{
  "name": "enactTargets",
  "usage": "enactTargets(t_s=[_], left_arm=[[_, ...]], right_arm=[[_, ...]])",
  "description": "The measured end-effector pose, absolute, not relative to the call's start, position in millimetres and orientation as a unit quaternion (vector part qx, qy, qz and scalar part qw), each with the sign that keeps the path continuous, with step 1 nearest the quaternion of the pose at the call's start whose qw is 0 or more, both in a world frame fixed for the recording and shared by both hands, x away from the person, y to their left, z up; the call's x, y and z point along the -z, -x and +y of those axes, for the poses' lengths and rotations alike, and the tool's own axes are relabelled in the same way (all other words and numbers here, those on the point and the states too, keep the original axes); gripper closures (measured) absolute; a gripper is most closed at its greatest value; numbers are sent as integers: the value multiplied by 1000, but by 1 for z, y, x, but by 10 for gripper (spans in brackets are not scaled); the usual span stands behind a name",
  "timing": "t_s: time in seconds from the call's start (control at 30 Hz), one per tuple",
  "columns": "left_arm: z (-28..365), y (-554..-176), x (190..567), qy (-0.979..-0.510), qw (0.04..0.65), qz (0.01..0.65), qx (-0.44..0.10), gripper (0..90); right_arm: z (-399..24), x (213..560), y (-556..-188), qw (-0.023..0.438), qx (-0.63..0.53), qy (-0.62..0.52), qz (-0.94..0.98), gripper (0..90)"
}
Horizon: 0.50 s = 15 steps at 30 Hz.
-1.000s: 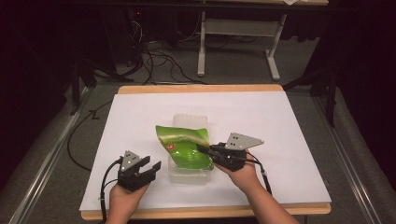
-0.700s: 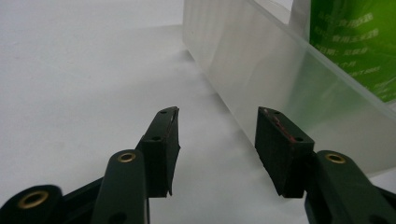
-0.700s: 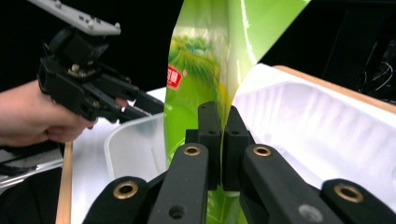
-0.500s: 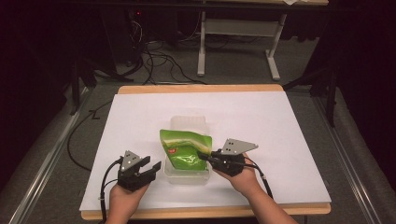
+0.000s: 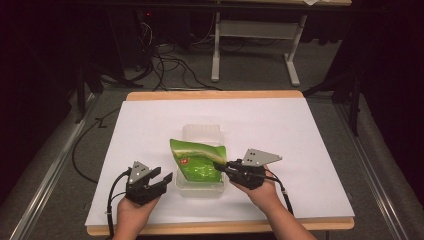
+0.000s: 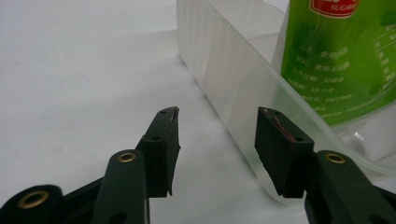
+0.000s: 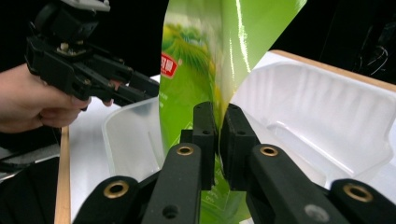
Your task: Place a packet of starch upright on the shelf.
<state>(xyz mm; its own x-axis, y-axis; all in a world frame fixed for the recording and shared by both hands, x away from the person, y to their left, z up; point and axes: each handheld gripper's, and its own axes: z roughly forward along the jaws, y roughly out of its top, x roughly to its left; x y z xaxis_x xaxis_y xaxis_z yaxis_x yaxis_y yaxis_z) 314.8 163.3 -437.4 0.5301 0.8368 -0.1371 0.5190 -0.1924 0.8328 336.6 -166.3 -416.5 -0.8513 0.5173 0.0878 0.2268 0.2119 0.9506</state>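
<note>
The green pouch [image 5: 197, 162] stands partly inside the clear plastic container [image 5: 202, 186] near the middle of the white table [image 5: 310, 150], its lower part down in the tub and its top leaning above the rim. The right gripper [image 5: 220, 165] meets it from the right side: in the right gripper view the pouch's edge [image 7: 219, 93] runs down into the narrow slot between the two black jaws. They have just been easing apart a little, yet the pads are close against the film, so the pouch is pinched there. The left gripper [image 5: 162, 176] sits just beside the container's left wall, apart from the pouch. In the left gripper view its jaws stand spread with nothing between them, the container wall [image 6: 224, 65] rising just past the right-hand jaw and the pouch [image 6: 336, 60] behind that wall.
</note>
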Motion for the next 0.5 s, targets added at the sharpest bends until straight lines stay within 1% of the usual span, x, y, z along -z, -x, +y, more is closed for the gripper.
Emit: enactTargets(t_s=[0.07, 0.13, 0.2, 0.23, 0.37, 0.43, 0.5], left_arm=[[163, -315, 437, -752, 448, 450, -177, 502], [163, -315, 437, -752, 448, 450, -179, 501], [163, -315, 437, -751, 449, 449, -181, 499], [164, -315, 437, -751, 449, 449, -181, 493], [166, -315, 436, -748, 451, 450, -186, 485], [169, -315, 435, -747, 451, 450, -189, 480], [173, -316, 434, -746, 451, 451, -190, 472]], right_arm=[[-168, 414, -336, 127, -584, -243, 764, 816], [-169, 411, -336, 130, -587, -247, 760, 754], [-171, 408, -335, 132, -590, -251, 756, 674], [-172, 406, -334, 136, -590, -252, 755, 620], [-175, 403, -329, 163, -576, -254, 760, 481], [-178, 401, -326, 175, -565, -259, 764, 425], [-183, 401, -323, 182, -554, -267, 767, 398]])
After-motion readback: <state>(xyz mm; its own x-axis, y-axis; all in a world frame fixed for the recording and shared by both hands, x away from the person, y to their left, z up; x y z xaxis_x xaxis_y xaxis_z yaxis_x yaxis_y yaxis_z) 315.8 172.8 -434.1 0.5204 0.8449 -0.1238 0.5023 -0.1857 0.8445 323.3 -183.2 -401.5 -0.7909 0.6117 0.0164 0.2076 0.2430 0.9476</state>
